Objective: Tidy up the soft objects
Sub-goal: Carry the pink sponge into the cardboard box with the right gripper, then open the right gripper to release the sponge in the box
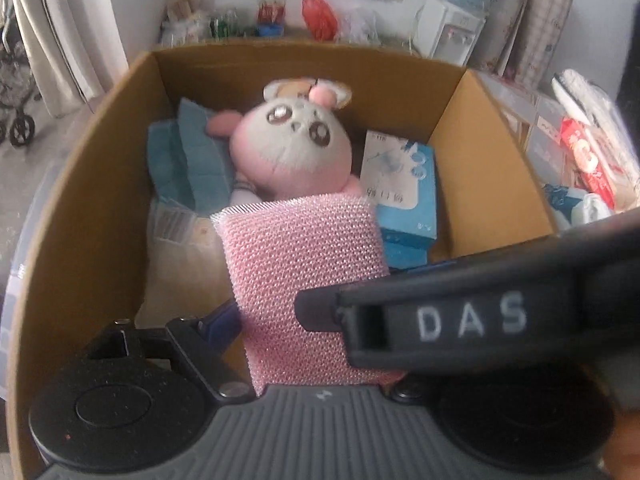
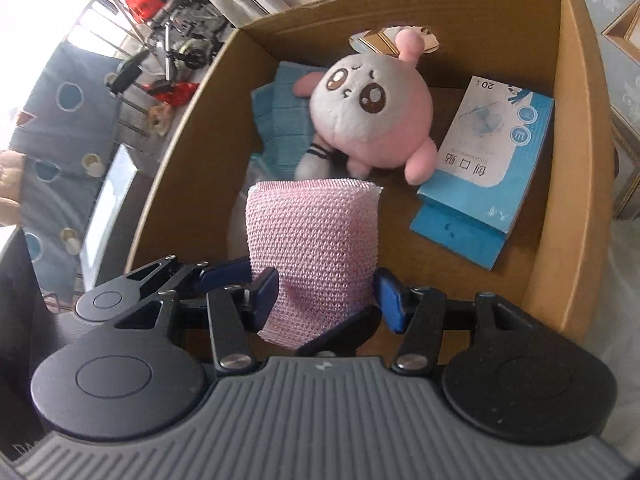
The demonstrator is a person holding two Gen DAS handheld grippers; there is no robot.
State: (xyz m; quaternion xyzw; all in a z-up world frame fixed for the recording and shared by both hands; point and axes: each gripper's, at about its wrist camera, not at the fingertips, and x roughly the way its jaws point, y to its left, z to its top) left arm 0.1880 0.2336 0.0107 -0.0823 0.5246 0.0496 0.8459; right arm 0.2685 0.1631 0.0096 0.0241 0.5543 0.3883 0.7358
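A pink mesh sponge (image 1: 304,268) is held over an open cardboard box (image 1: 100,184). My left gripper (image 1: 304,328) is shut on the sponge's near end; its right finger is hidden behind the other gripper's body (image 1: 472,316). In the right wrist view my right gripper (image 2: 326,292) has its blue pads (image 2: 266,286) at both sides of the same sponge (image 2: 312,248), pressing it. Inside the box lie a pink and white plush toy (image 2: 372,116), a folded teal cloth (image 2: 280,124) and a blue and white carton (image 2: 488,164).
The box (image 2: 576,160) stands on a patterned surface. To its right in the left wrist view lie white and red packages (image 1: 584,156). Behind it stand a water dispenser (image 1: 448,28), bags and bottles. A wheeled frame (image 2: 176,36) stands to the left.
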